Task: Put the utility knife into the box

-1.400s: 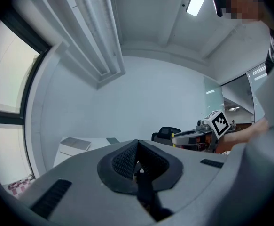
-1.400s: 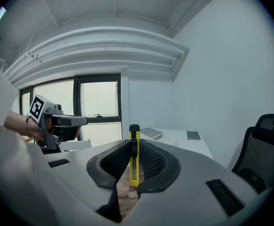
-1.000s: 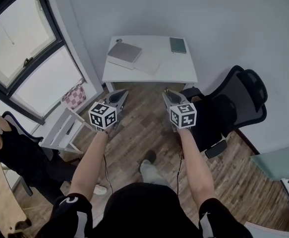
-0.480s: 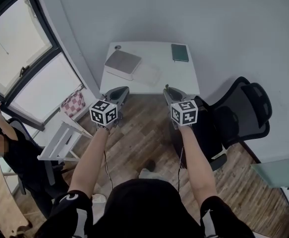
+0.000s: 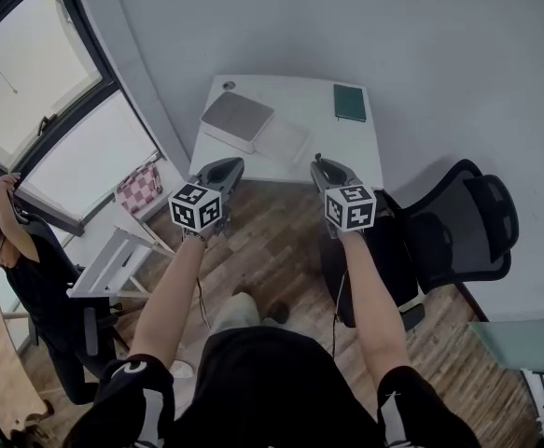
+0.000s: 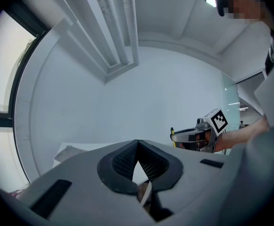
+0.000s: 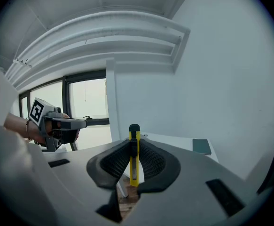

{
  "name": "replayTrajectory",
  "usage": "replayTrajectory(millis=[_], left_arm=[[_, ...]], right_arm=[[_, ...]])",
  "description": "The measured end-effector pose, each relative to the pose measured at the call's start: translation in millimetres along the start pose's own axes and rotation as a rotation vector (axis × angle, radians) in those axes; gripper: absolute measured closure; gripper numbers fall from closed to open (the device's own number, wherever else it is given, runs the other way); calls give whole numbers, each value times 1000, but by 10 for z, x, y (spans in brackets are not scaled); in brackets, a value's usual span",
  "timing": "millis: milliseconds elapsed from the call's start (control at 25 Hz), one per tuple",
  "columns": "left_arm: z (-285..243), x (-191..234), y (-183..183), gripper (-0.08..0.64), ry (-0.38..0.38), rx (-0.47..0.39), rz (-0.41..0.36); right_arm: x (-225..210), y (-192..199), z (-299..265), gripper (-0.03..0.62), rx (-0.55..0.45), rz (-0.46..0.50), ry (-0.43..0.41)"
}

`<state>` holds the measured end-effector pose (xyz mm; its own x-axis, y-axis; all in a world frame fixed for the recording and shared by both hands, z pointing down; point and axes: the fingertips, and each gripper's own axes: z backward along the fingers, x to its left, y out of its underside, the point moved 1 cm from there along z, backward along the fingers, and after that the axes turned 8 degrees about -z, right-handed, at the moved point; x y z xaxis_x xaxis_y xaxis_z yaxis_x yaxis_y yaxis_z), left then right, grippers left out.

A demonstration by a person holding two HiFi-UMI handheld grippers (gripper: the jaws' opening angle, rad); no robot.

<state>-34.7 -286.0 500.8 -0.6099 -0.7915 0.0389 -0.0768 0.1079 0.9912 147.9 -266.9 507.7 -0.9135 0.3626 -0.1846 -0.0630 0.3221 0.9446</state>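
Note:
A yellow utility knife [image 7: 134, 154] stands upright between the pads of my right gripper [image 7: 134, 145], which is shut on it. In the head view that gripper [image 5: 326, 168] is held above the floor, just short of the white table's [image 5: 299, 90] front edge. A flat grey box [image 5: 238, 117] lies on the table's left half with a pale lid or sheet [image 5: 285, 141] beside it. My left gripper [image 5: 217, 171] hovers level with the right one; its pads [image 6: 127, 160] meet with nothing between them. The box [image 6: 67, 152] shows faintly in the left gripper view.
A dark green notebook [image 5: 350, 102] lies at the table's far right, and a small round object [image 5: 228, 86] at its far left corner. A black office chair [image 5: 458, 222] stands right of me. At the left are a window [image 5: 38, 91], a white stand [image 5: 113, 259] and a person [image 5: 29, 259].
The table has come closer and lower in the head view as I step toward it. Both grippers stay raised side by side, the knife still gripped. The chair has shifted right.

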Motion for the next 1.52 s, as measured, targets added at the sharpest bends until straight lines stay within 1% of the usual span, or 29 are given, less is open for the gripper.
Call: replayTrajectory(millis=[200,360,680,920,1240,1520], left_arm=[[-168,193,34,535,-5,2,6],[-400,386,26,535,5,-6,6],[-960,918,-8,535,24,-11,17],[-1377,1316,-18,535,49,3,18],[-1738,1759,30,535,72,31,25],[-1923,2067,192,535,100,62,37]], right_arm=[[-94,-9,-224,520,9,-3,-6],[-260,-60,-444,520,12,-5,6],[-606,-251,-1065,520,21,-19,23],[-861,-369,-1547,520,35,-30,38],[-1087,-369,-2053,520,70,-53,59],[-1205,-170,-2414,520,127,-74,87]])
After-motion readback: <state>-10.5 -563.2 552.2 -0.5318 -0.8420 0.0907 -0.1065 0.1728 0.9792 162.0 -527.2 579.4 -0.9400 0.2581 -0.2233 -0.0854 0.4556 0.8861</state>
